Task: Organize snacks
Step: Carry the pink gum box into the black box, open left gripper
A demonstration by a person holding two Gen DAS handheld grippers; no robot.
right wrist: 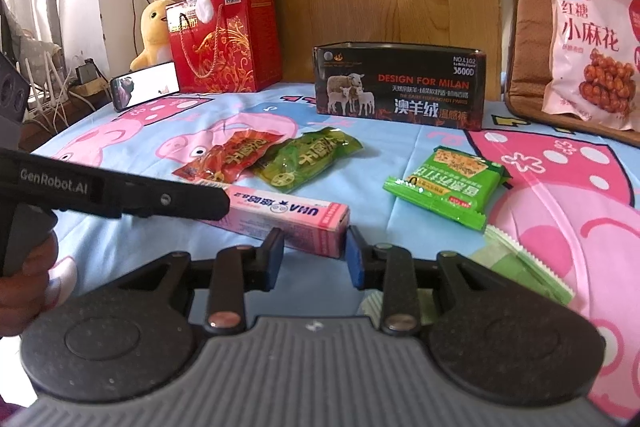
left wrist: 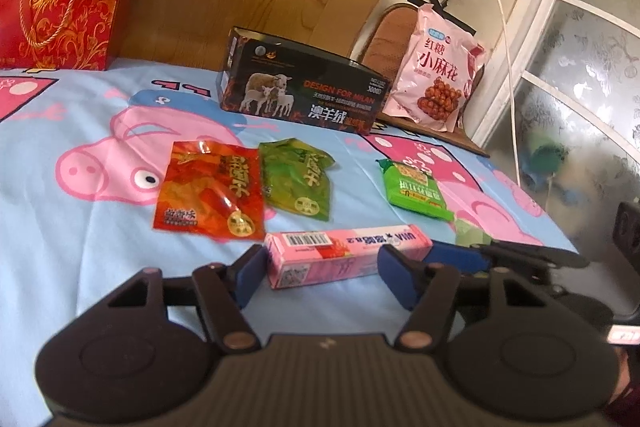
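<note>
1. We see a long pink box [left wrist: 344, 251] lying on the cartoon-print sheet [left wrist: 80, 247], near us, in front of the loose snacks.
2. Our left gripper [left wrist: 324, 273] points down at a shallow angle across the box's middle. Its blue pads [left wrist: 394, 277] straddle the box; we cannot tell whether they press it.
3. Our right gripper [right wrist: 314, 253] sits at the box's right end [right wrist: 320, 223], tilted down likewise. Its fingers clench that end, pads against both sides.
4. In the right wrist view the left gripper's black arm [right wrist: 120, 193] crosses over the box's left part, with a hand [right wrist: 24, 291] on its handle.
5. Farther off lie a red packet [left wrist: 210, 191], an olive packet [left wrist: 298, 181] and, to the right, a green packet [left wrist: 414, 189].
6. An open black box [left wrist: 300, 83] stands at the far side, a pink bag [left wrist: 434, 75] to its right.
</note>
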